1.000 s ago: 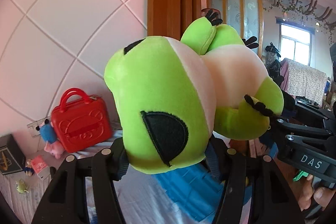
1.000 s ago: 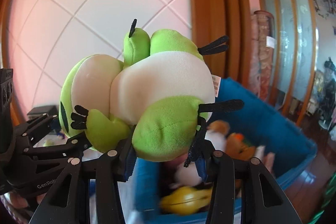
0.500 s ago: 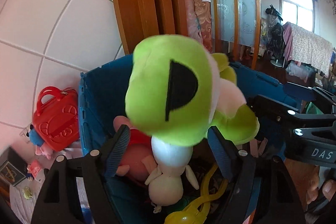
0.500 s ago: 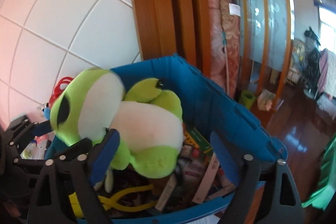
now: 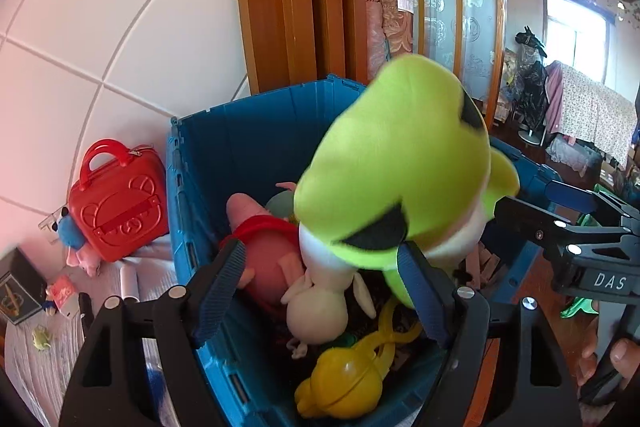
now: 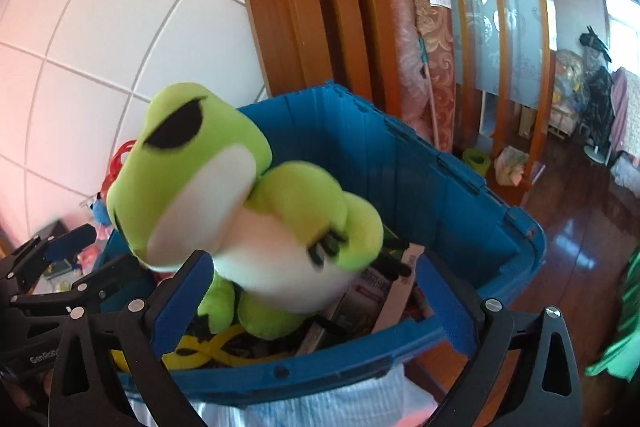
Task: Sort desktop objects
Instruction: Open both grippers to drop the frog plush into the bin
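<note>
Green frog plush (image 6: pixel 256 219) over blue bin (image 6: pixel 460 195)

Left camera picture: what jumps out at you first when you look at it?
The big green frog toy grabs the eye first, hanging right over the open blue bin in the middle. Below it in the bin lie a pink pig toy and a yellow plastic toy. Off to the left, a red toy suitcase stands against the white wall.

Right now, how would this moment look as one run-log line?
step: dropping green frog plush into blue bin | left gripper: opening | right gripper: opening, frog between
</note>
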